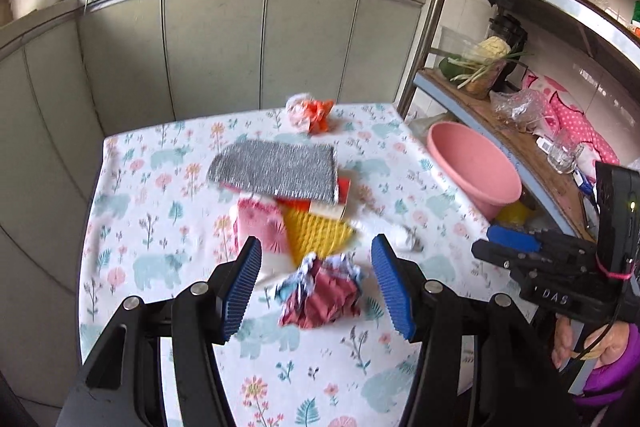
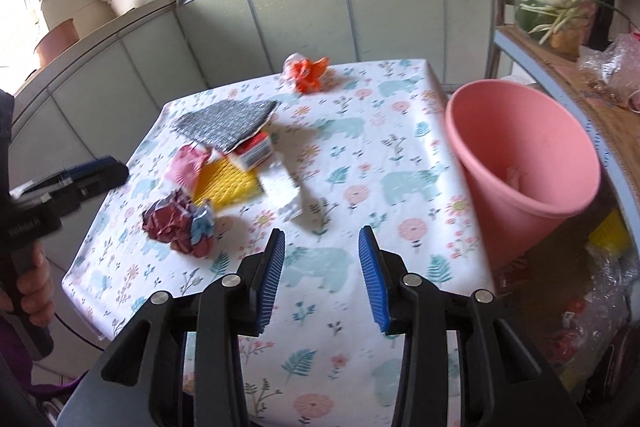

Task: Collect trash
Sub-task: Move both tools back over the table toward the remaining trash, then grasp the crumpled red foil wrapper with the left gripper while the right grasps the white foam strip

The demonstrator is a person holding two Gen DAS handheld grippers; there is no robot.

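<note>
Left gripper (image 1: 316, 281): my jaws stand spread, framing the crumpled red wrapper (image 1: 320, 293) on the floral tablecloth (image 1: 160, 187), pads not touching it.
Step in hand: I judge this the approach to a first pickup.
Right gripper (image 2: 322, 273): jaws apart, nothing between them, over bare cloth.
Pink bin (image 2: 520, 163): just right of the table.
Next move: lower, pinch the wrapper, carry it to the bin.

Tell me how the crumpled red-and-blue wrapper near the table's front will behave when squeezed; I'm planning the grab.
The crumpled wrapper looks thin and creased, so it probably weighs little and should crush between the pads. Being loose on the smooth tablecloth, it may skid if nudged. The left hand-held gripper is open around it.
</note>
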